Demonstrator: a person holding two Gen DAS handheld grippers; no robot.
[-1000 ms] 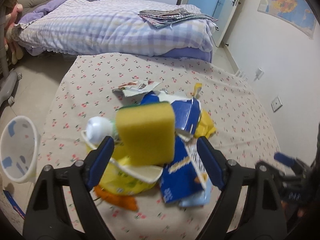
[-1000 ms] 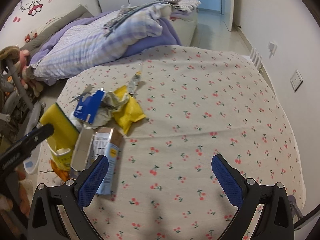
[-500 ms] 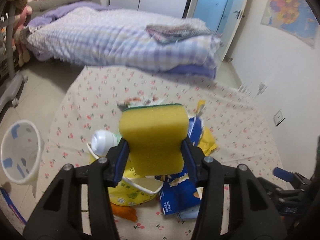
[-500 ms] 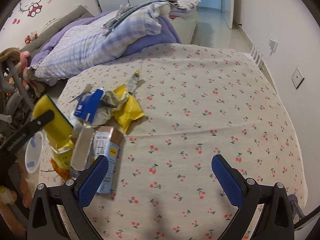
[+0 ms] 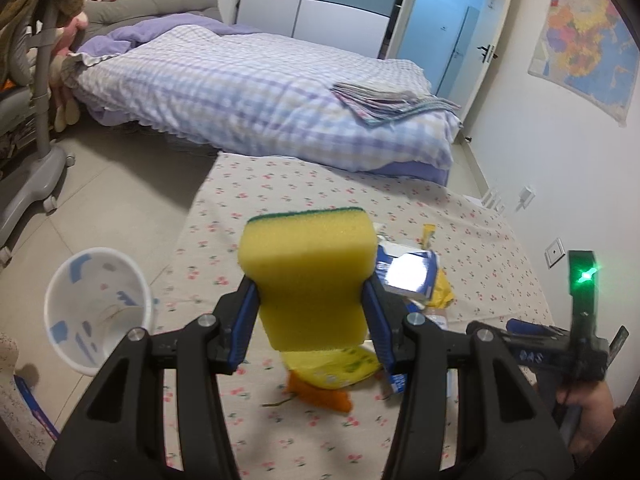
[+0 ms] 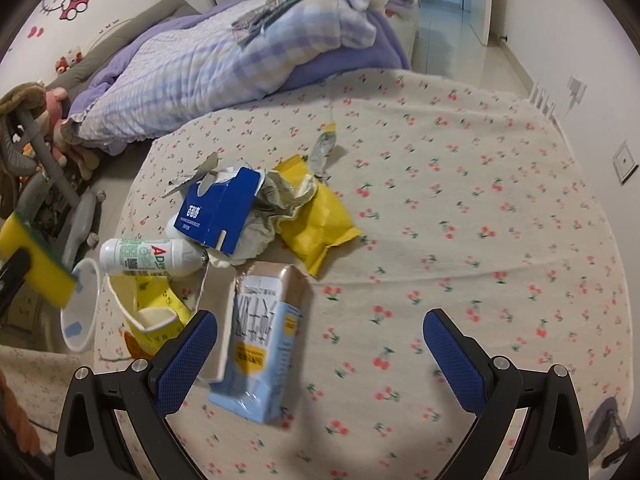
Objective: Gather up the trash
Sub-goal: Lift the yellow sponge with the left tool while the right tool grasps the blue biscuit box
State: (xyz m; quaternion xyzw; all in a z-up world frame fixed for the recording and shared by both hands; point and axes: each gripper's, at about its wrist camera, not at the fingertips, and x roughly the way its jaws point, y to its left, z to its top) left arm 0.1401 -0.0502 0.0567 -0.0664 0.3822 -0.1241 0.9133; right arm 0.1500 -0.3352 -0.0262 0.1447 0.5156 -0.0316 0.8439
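My left gripper (image 5: 312, 322) is shut on a yellow sponge (image 5: 310, 276) with a green top and holds it up above the table's left part. The sponge also shows at the left edge of the right wrist view (image 6: 34, 258). The white bin (image 5: 98, 310) stands on the floor left of the table. A trash pile lies on the table: white bottle (image 6: 150, 258), blue carton (image 6: 218, 210), yellow bag (image 6: 320, 222), light-blue carton (image 6: 262, 350), yellow cup (image 6: 154, 316). My right gripper (image 6: 320, 360) is open and empty, low over the cloth beside the light-blue carton.
The table (image 6: 480, 208) has a cherry-print cloth. A bed (image 5: 248, 92) with a checked quilt stands beyond it. A grey chair base (image 5: 36, 168) is on the floor at the left. A wall runs along the right.
My left gripper closed on the sponge and lifted it up and to the left, away from the pile. The right gripper moved slightly toward the pile.
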